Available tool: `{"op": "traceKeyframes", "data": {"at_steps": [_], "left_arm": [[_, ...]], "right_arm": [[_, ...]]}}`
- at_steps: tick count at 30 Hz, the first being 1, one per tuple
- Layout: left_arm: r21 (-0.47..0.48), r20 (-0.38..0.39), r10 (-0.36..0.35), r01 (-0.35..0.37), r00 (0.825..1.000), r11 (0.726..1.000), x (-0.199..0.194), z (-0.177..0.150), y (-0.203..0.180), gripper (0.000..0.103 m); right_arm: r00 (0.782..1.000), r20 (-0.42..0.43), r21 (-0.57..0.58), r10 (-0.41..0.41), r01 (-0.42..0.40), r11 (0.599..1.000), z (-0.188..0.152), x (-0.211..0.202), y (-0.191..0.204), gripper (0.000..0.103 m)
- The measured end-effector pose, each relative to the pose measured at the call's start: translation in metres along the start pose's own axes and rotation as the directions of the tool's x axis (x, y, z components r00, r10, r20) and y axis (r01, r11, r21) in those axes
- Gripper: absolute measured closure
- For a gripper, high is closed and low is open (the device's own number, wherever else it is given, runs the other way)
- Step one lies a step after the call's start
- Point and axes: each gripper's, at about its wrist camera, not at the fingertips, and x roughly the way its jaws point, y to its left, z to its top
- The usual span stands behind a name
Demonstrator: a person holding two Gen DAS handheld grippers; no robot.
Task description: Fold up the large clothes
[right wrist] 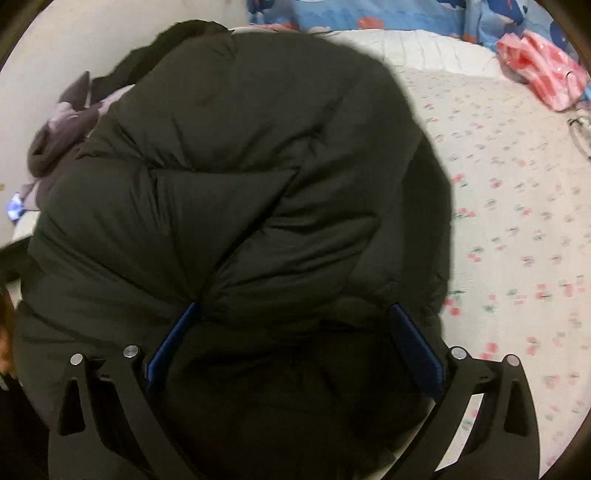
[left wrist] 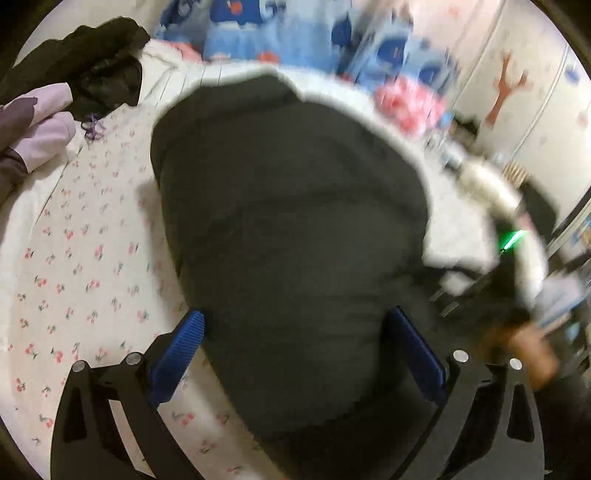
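A large black puffer jacket (left wrist: 288, 229) lies bunched on the bed with a cherry-print sheet (left wrist: 85, 266). It fills most of the right wrist view (right wrist: 229, 184) too. My left gripper (left wrist: 295, 354) is open, its blue pads (left wrist: 181, 354) spread wide either side of the jacket's near part. My right gripper (right wrist: 295, 343) is open too, its blue pads (right wrist: 417, 347) wide apart over the jacket's near edge. The left wrist view is blurred; the other gripper and a hand (left wrist: 524, 350) show at its right.
A pile of black and lilac clothes (left wrist: 55, 110) lies at the bed's far left by the wall. A blue patterned quilt (right wrist: 369, 14) and a pink plastic bag (right wrist: 546, 74) lie at the head of the bed. Bare sheet (right wrist: 517, 221) stretches right of the jacket.
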Motion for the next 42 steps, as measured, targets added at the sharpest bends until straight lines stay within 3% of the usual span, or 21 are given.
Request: {"op": "traceKeyframes", "data": {"at_steps": [3,6,8,10,13,16,17,18,19,20,21,22,24,26,27,28,30,34,36,39,42], "left_arm": [[0.011,0.01,-0.011,0.011,1.0,1.0,-0.009,-0.004,0.002,0.007],[0.004,0.015,-0.037,0.037,0.999,0.999,-0.014,-0.005,0.007,0.007],[-0.01,0.041,-0.027,0.027,0.999,1.0,-0.016,-0.004,0.009,0.007],[-0.042,0.074,-0.035,0.038,0.997,0.998,-0.022,0.0,0.013,0.007],[-0.107,0.113,-0.076,0.088,0.991,0.99,-0.028,0.008,0.023,0.007],[-0.197,0.112,-0.093,0.114,0.989,0.974,-0.022,0.016,0.036,0.007],[-0.211,0.11,-0.093,0.115,0.99,0.971,-0.019,0.017,0.038,0.007],[-0.224,0.103,-0.091,0.112,0.991,0.968,-0.016,0.019,0.04,0.007],[-0.231,0.087,-0.075,0.093,0.993,0.969,-0.012,0.019,0.041,0.007],[-0.23,0.067,-0.056,0.07,0.996,0.971,-0.007,0.019,0.041,0.007],[-0.226,0.059,-0.048,0.06,0.997,0.972,-0.004,0.019,0.042,0.007],[-0.22,0.054,-0.041,0.052,0.998,0.974,-0.002,0.018,0.041,0.007],[-0.192,0.06,-0.006,0.018,0.998,0.981,-0.004,0.017,0.036,0.007],[-0.209,0.099,-0.099,0.118,0.99,0.971,-0.011,0.018,0.04,0.007],[-0.235,0.11,-0.143,0.165,0.984,0.958,-0.013,0.018,0.046,0.007],[-0.287,0.131,-0.202,0.232,0.971,0.929,-0.014,0.017,0.056,0.007],[-0.362,0.151,-0.255,0.294,0.955,0.885,-0.011,0.016,0.073,0.007],[-0.514,0.135,-0.329,0.35,0.935,0.783,0.015,0.011,0.104,0.007],[-0.534,0.098,-0.329,0.329,0.939,0.779,0.03,0.009,0.105,0.007],[-0.55,0.065,-0.366,0.339,0.929,0.764,0.055,0.006,0.096,0.006],[-0.49,0.063,-0.352,0.336,0.934,0.804,0.046,0.014,0.079,0.006]], "right_arm": [[0.998,0.058,0.018,0.032,-0.033,0.999,-0.006,-0.03,-0.002,0.007],[0.999,-0.005,0.02,0.043,-0.043,0.999,-0.034,-0.02,-0.007,0.007],[0.998,0.01,0.062,0.054,-0.055,0.997,-0.029,-0.029,-0.021,0.007],[0.987,0.147,0.08,0.068,-0.081,0.994,-0.018,-0.059,-0.028,0.007],[0.948,0.317,0.054,0.034,-0.053,0.997,0.01,-0.1,-0.032,0.007],[0.939,0.345,0.033,0.001,-0.013,0.999,0.047,-0.099,-0.031,0.007],[0.939,0.343,0.034,-0.009,-0.003,0.999,0.058,-0.094,-0.035,0.007],[0.955,0.29,0.047,-0.07,0.059,0.997,0.071,-0.069,-0.038,0.007],[0.974,0.172,0.039,-0.144,0.139,0.989,0.08,-0.034,-0.039,0.007],[0.986,0.08,0.007,-0.145,0.145,0.989,0.087,-0.003,-0.037,0.007],[0.995,0.014,0.005,-0.096,0.096,0.995,0.084,0.025,-0.042,0.007],[0.997,-0.009,0.046,-0.071,0.071,0.996,0.084,0.035,-0.049,0.007],[0.999,-0.004,0.083,-0.033,0.033,0.996,0.088,0.028,-0.055,0.007],[0.997,0.061,0.145,0.049,-0.058,0.988,0.083,0.009,-0.074,0.007],[0.995,0.088,0.182,0.051,-0.066,0.981,0.081,-0.002,-0.086,0.007],[0.992,0.112,0.233,0.06,-0.084,0.969,0.078,-0.009,-0.101,0.007],[0.989,0.106,0.287,0.108,-0.134,0.949,0.074,-0.013,-0.12,0.007],[0.986,0.048,0.344,0.163,-0.169,0.924,0.08,-0.003,-0.147,0.007],[0.981,0.011,0.366,0.193,-0.184,0.912,0.083,0.014,-0.147,0.007],[0.959,-0.014,0.418,0.282,-0.251,0.873,0.069,0.036,-0.152,0.007],[0.946,0.015,0.431,0.324,-0.298,0.851,0.058,0.04,-0.135,0.006]]}}
